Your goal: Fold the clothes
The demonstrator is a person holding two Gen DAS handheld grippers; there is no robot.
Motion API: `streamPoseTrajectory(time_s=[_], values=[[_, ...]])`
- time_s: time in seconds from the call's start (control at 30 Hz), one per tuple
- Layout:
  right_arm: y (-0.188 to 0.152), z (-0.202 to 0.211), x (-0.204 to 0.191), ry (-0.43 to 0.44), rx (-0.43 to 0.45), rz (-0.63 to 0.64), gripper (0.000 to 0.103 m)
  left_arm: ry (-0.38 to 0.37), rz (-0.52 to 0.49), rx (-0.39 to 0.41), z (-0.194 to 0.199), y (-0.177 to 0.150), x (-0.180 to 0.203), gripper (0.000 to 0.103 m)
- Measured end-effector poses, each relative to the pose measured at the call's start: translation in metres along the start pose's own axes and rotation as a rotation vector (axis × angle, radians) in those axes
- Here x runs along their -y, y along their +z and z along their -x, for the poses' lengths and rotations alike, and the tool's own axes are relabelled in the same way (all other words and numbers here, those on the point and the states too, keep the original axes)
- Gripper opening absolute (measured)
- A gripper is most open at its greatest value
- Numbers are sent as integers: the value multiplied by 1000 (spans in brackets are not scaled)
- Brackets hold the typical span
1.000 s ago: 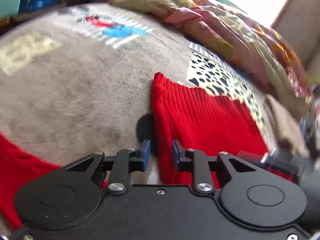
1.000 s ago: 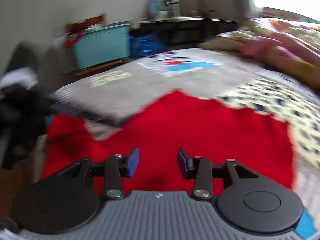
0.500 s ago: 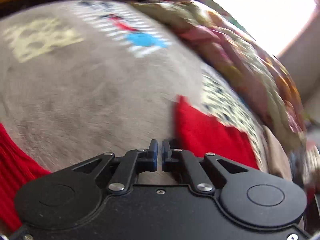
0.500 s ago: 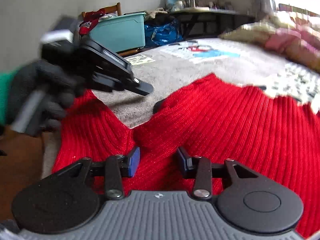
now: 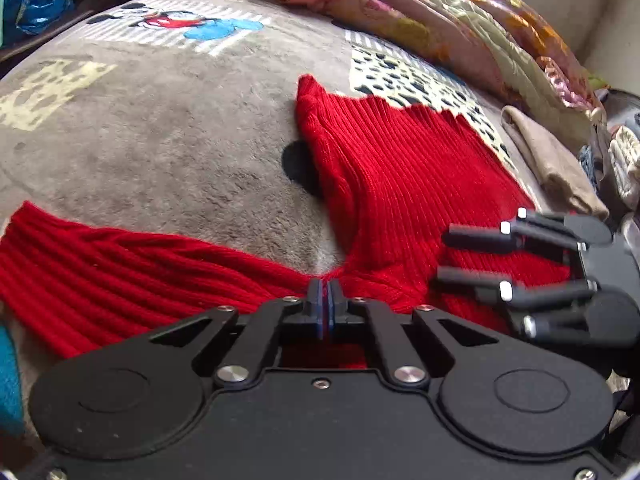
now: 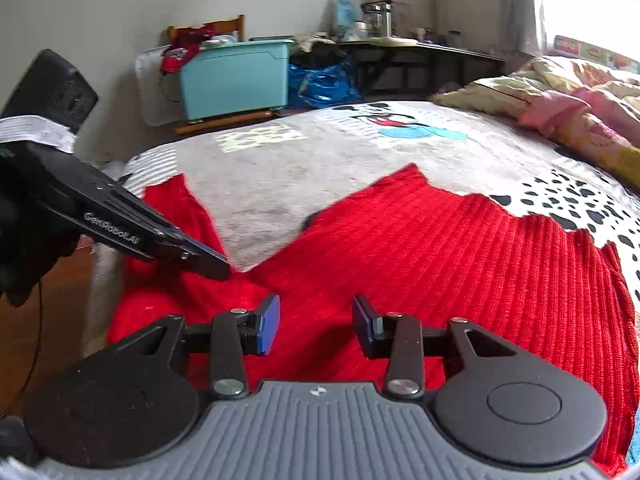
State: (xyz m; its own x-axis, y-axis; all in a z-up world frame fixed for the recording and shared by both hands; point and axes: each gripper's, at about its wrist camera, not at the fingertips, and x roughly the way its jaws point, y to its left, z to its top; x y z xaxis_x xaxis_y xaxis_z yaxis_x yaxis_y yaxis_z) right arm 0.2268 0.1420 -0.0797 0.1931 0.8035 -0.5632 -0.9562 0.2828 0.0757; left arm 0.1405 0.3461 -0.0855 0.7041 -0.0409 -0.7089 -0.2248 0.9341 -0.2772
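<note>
A red ribbed sweater (image 5: 400,184) lies spread on a grey blanket, its sleeve (image 5: 100,272) stretching to the left. My left gripper (image 5: 325,298) is shut, its tips down at the armpit where sleeve meets body; whether it pinches the cloth I cannot tell. It also shows in the right wrist view (image 6: 216,266), touching the sweater (image 6: 440,260). My right gripper (image 6: 316,322) is open and empty, hovering over the sweater's near part; it shows at the right of the left wrist view (image 5: 472,256).
The grey cartoon-print blanket (image 5: 160,140) covers the bed. A rumpled quilt (image 5: 440,20) lies along the far side. A folded beige garment (image 5: 548,160) sits at the right. A teal bin (image 6: 236,76) and a dark table (image 6: 420,56) stand beyond the bed.
My left gripper closed and dropped back to the sweater's armpit. My right gripper stayed open and moved in over the sweater body.
</note>
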Motion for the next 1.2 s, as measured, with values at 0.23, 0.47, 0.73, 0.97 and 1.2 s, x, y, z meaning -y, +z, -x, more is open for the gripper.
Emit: streamPoseTrajectory(time_s=[0.23,0.47,0.73,0.97,1.2], values=[[-6,26,-58,123,-1,176,60,109,247,219,62,-46,-24,42],[-25,5,-111,-29,-106,429,40,-56,659,210,51,-102,-48,43],[-34,16,-130,5,-129,514,16,-97,670,401,58,-99,-47,5],[-35,24,-131,37,-157,496,20,-12,662,343,51,-129,-46,7],[-30,63,-84,60,-44,210,27,149,373,363,85,-88,-7,8]])
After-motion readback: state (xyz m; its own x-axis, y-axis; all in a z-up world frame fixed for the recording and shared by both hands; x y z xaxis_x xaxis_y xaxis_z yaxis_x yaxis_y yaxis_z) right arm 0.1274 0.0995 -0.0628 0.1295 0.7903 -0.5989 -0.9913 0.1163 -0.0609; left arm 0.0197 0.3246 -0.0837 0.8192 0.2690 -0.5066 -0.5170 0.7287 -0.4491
